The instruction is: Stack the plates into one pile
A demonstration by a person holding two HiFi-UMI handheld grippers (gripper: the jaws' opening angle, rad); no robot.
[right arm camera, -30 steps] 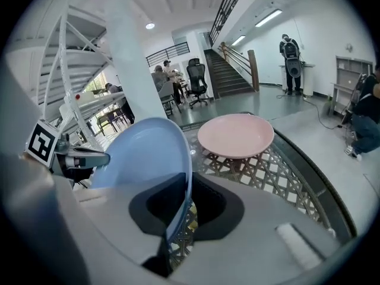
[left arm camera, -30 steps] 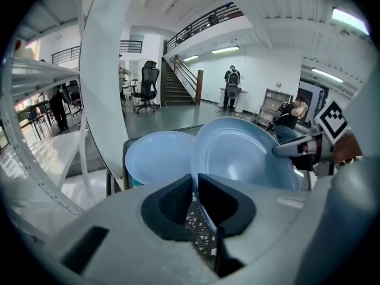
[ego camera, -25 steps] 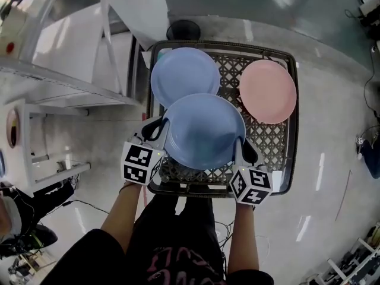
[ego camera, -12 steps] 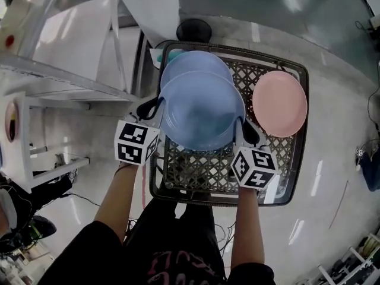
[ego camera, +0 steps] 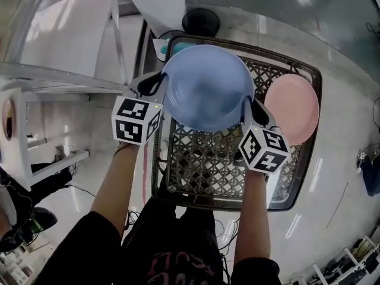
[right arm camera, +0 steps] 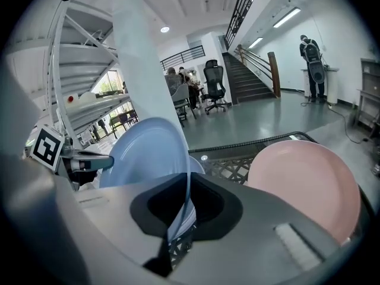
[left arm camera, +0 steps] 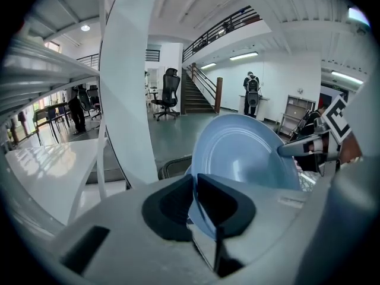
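Observation:
A blue plate (ego camera: 208,88) hangs level over the far left of a black lattice basket (ego camera: 202,171), held by its two side rims. My left gripper (ego camera: 161,85) is shut on its left rim, the jaws still closing; the rim runs between the pads in the left gripper view (left arm camera: 195,200). My right gripper (ego camera: 248,108) pinches the right rim (right arm camera: 185,203), also still closing. A second blue plate lies hidden beneath; only a sliver of it (right arm camera: 195,164) shows. The pink plate (ego camera: 294,108) rests in the basket's far right corner, also in the right gripper view (right arm camera: 303,183).
White metal shelving (ego camera: 59,82) stands close on the left of the basket. A dark round object (ego camera: 200,21) sits on the floor beyond it, and something teal (ego camera: 178,47) peeks out at the basket's far edge. A person (left arm camera: 252,88) stands far off.
Both grippers carried the blue plate away from me, from the basket's near side to over the other blue plate, which it now covers.

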